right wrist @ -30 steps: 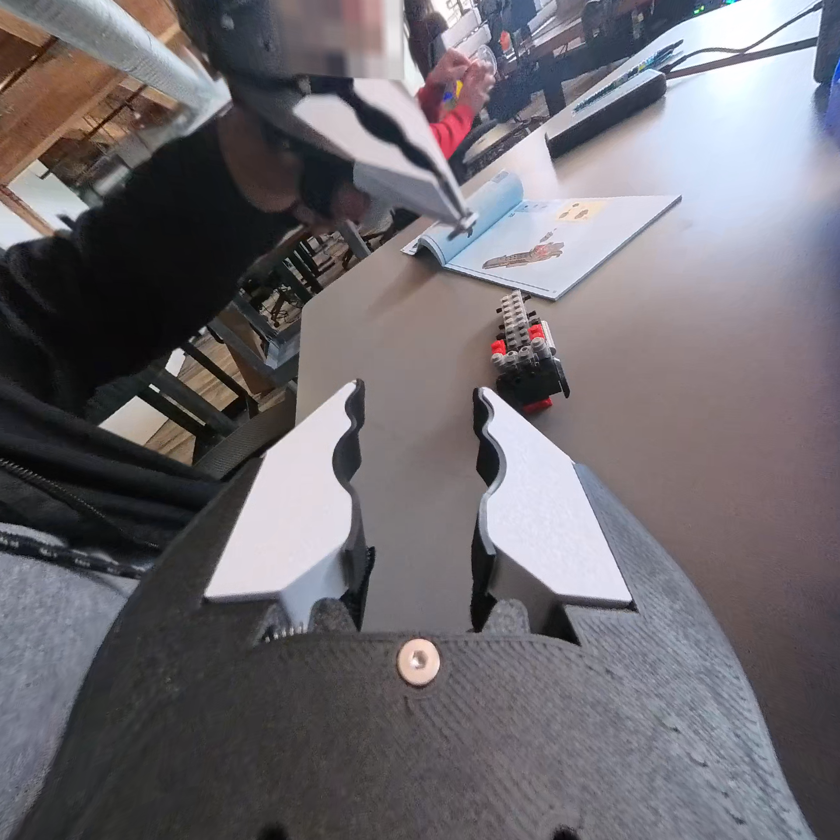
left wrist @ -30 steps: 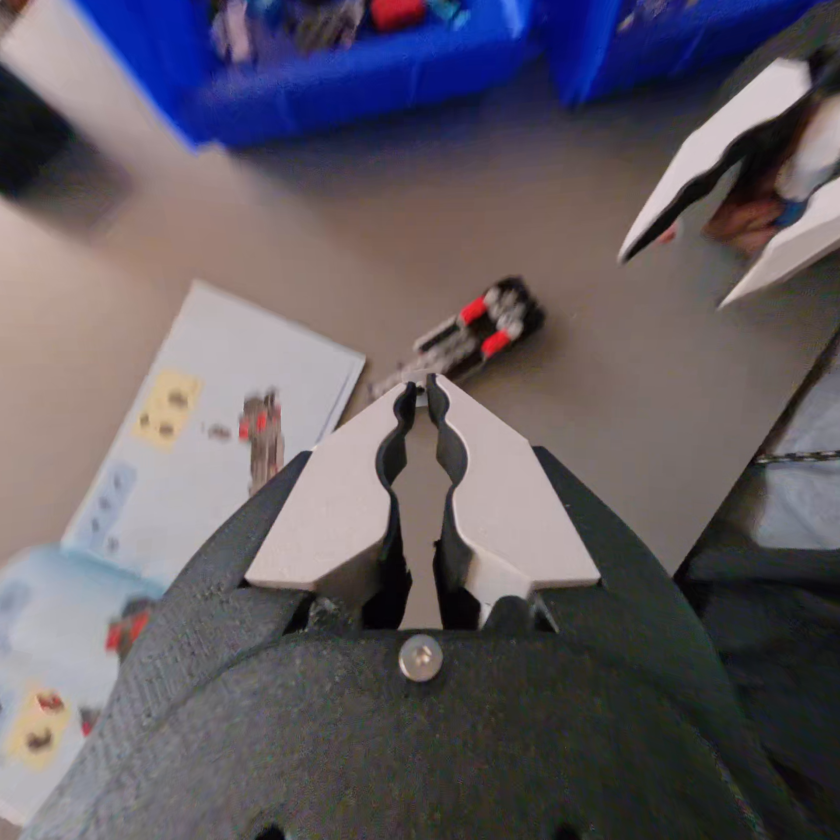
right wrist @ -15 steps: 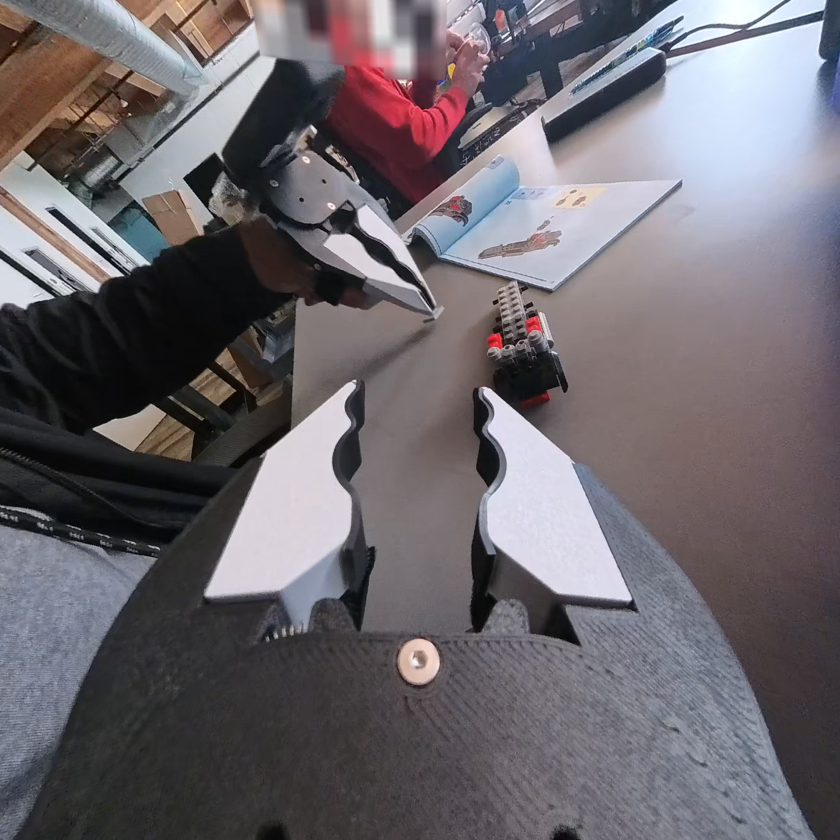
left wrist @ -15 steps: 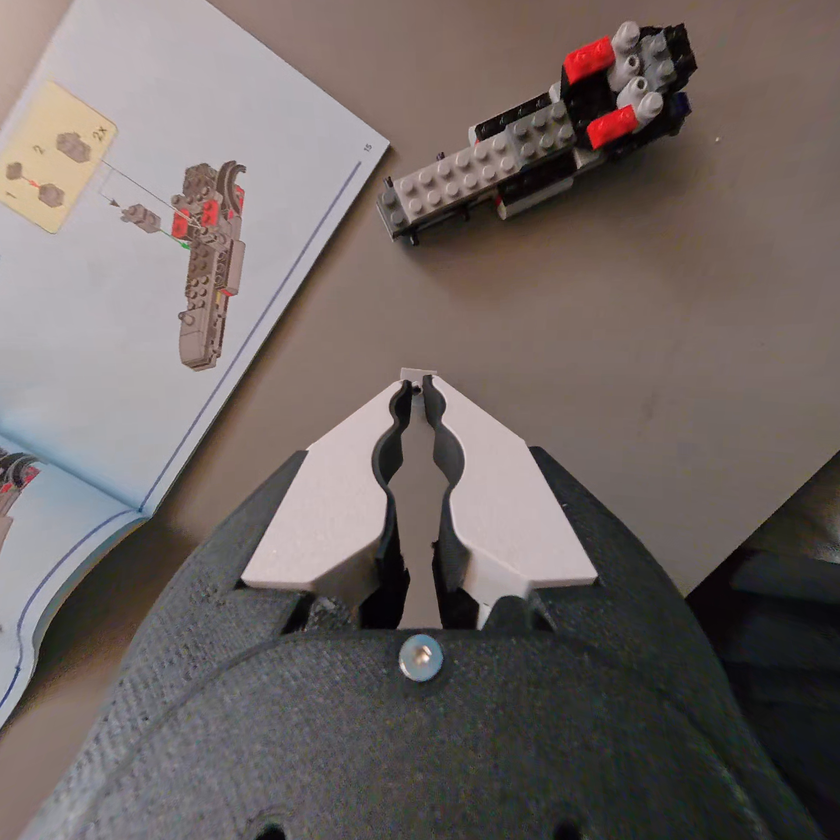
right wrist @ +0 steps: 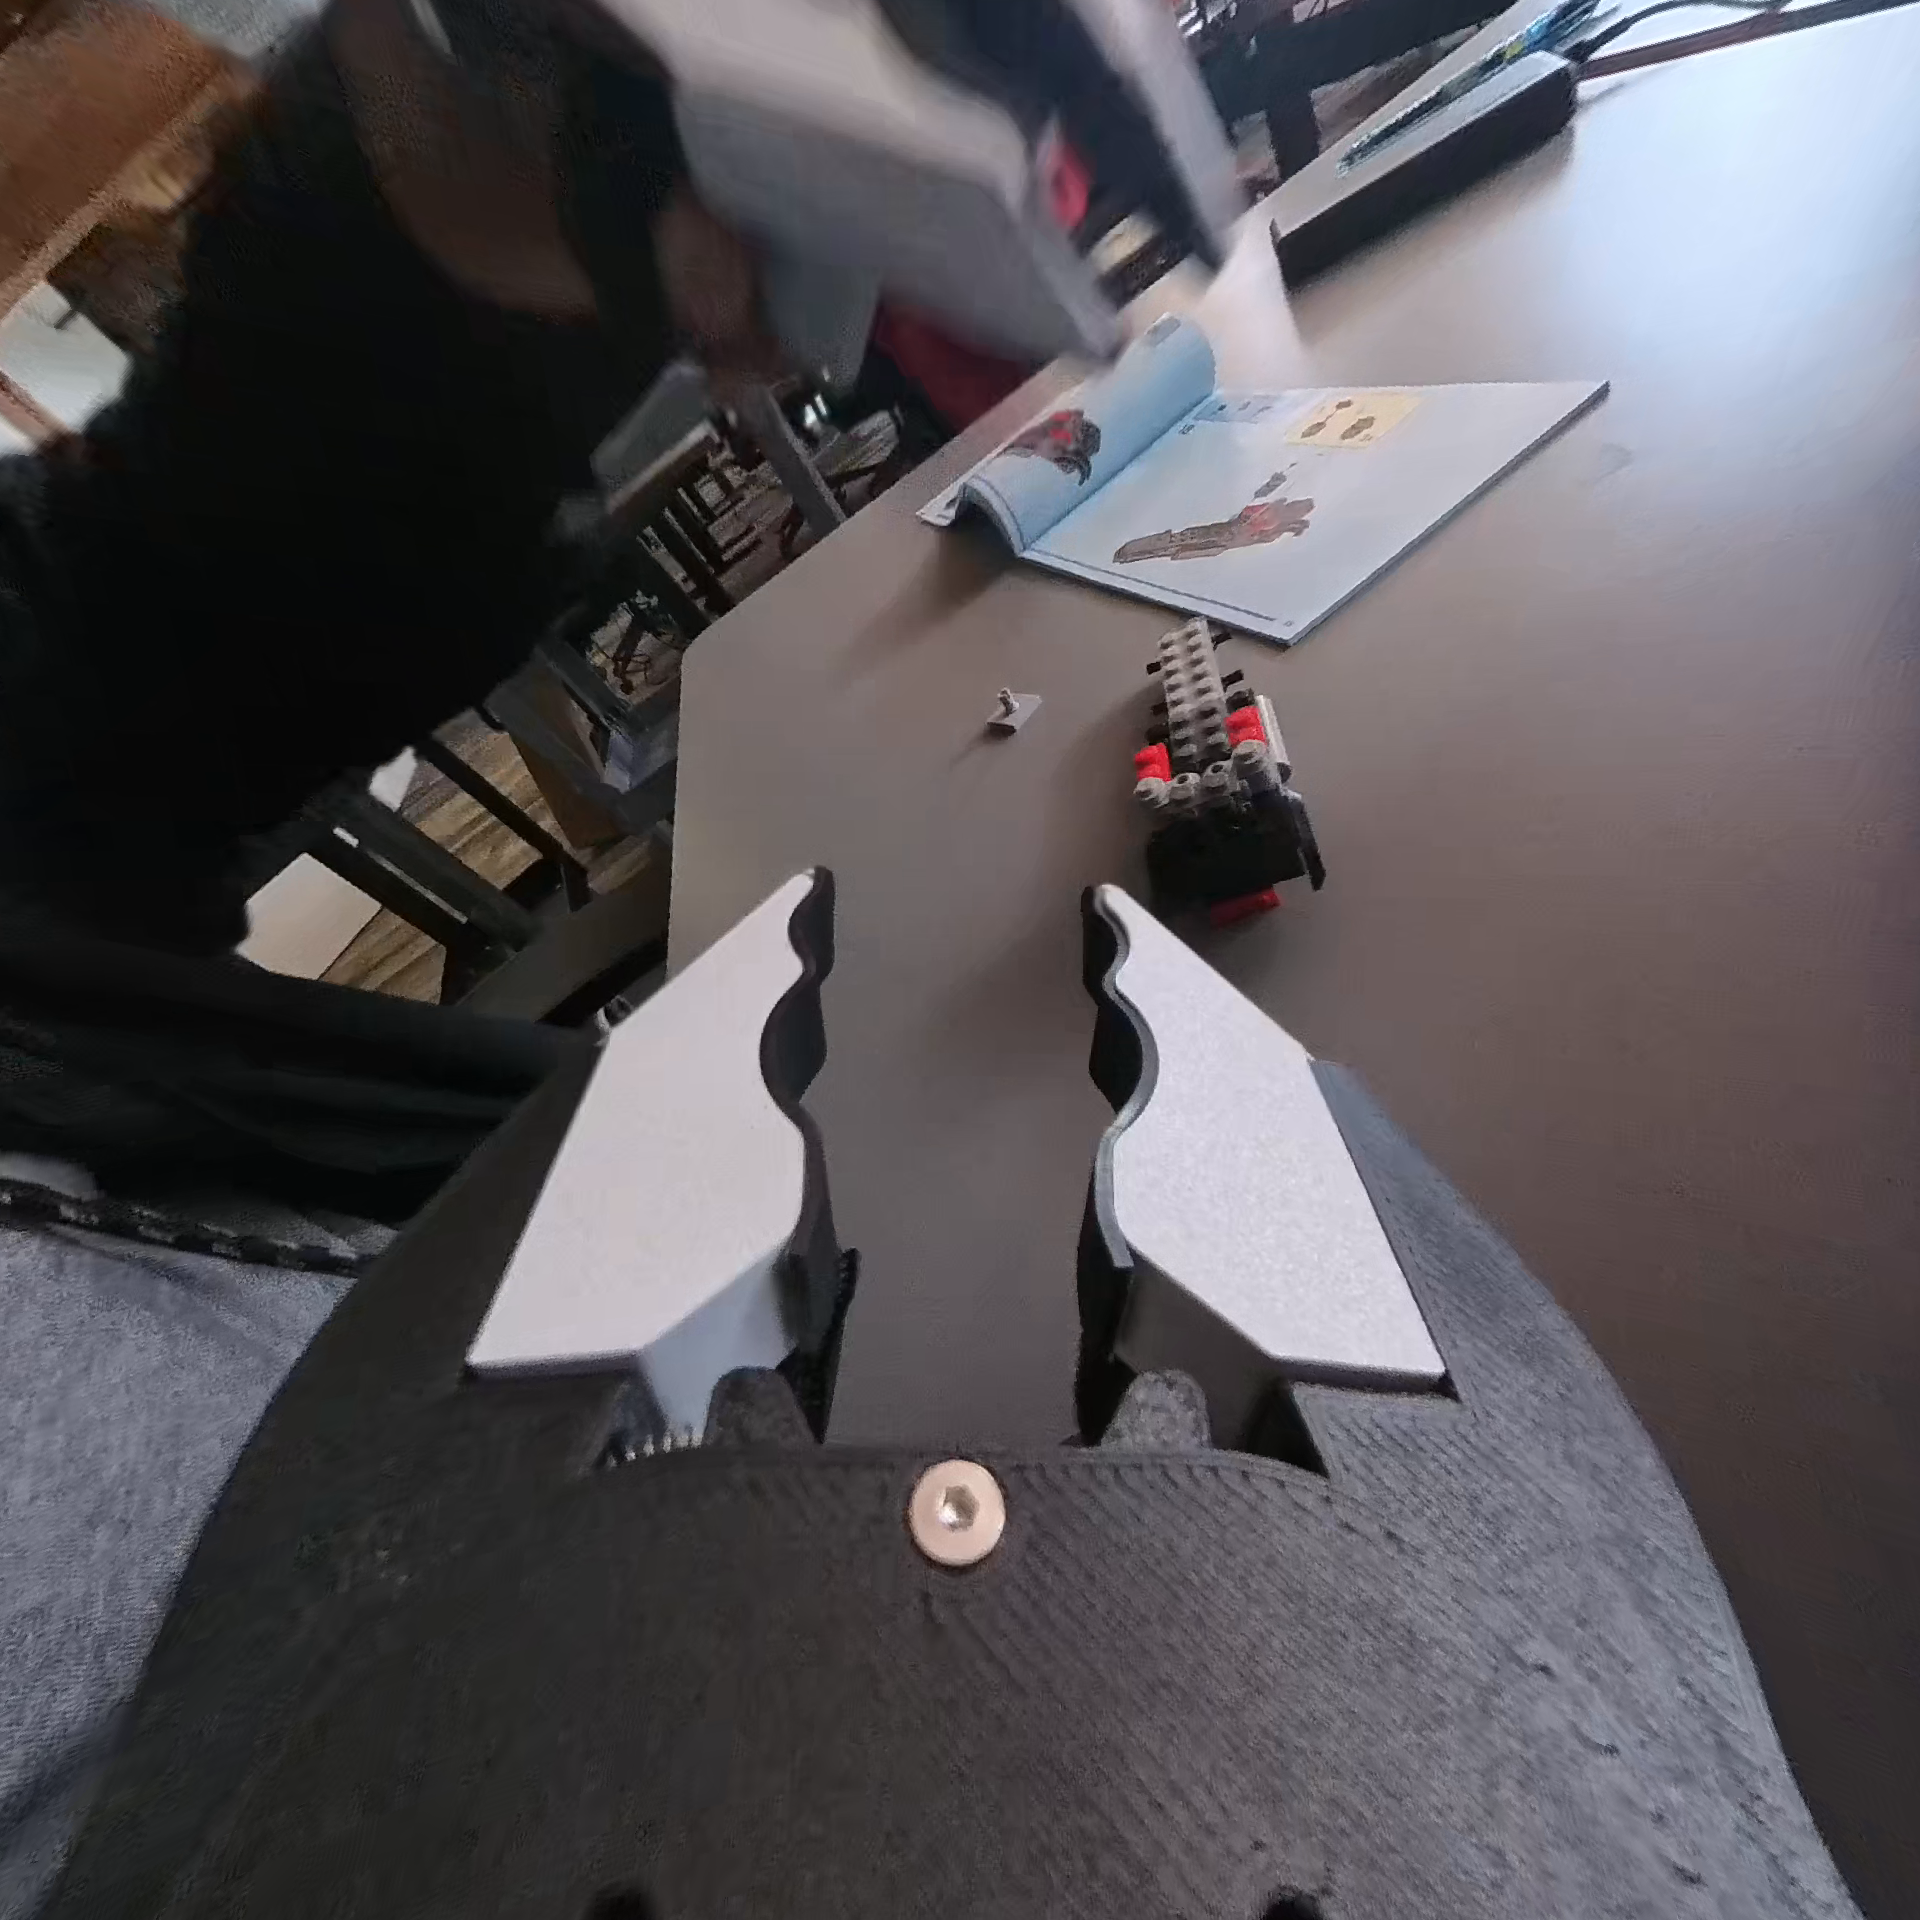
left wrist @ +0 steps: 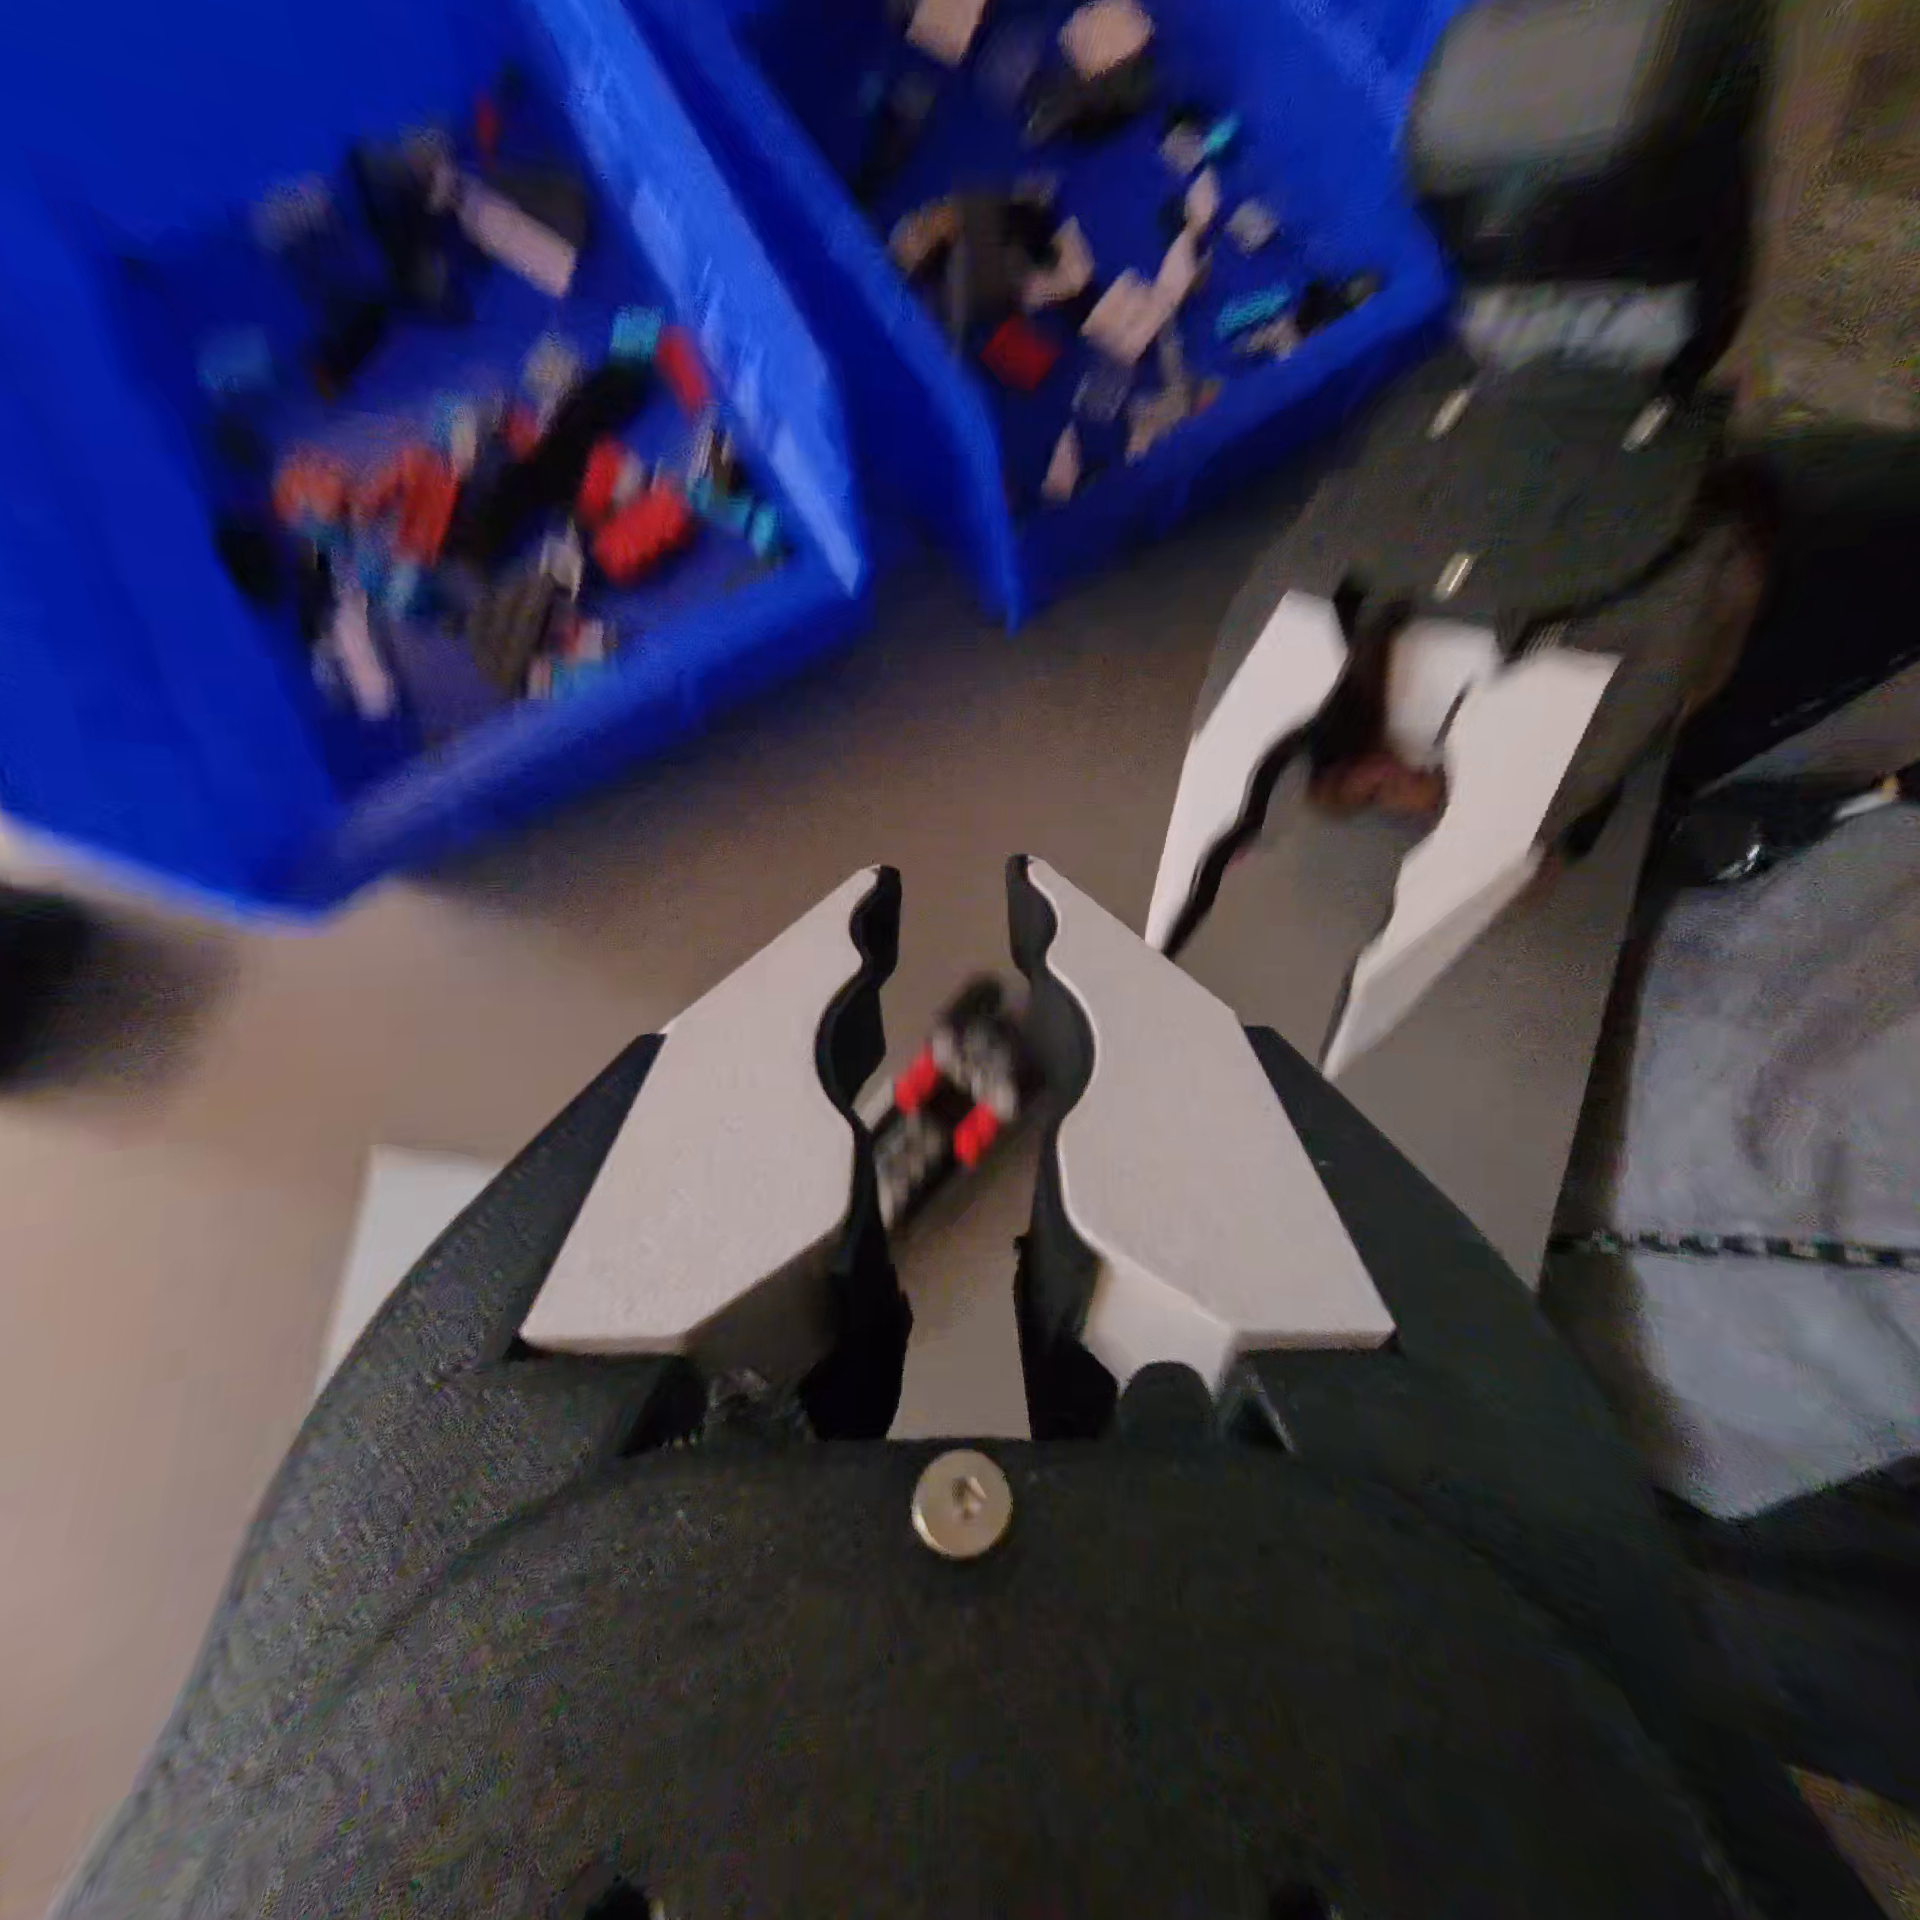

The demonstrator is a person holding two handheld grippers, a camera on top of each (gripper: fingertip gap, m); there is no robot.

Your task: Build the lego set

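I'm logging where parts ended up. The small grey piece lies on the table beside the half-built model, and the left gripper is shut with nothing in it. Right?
Not quite: the left gripper is open, not shut, as the left wrist view shows, and it holds nothing. The right wrist view confirms that the small grey piece lies on the table beside the half-built model.
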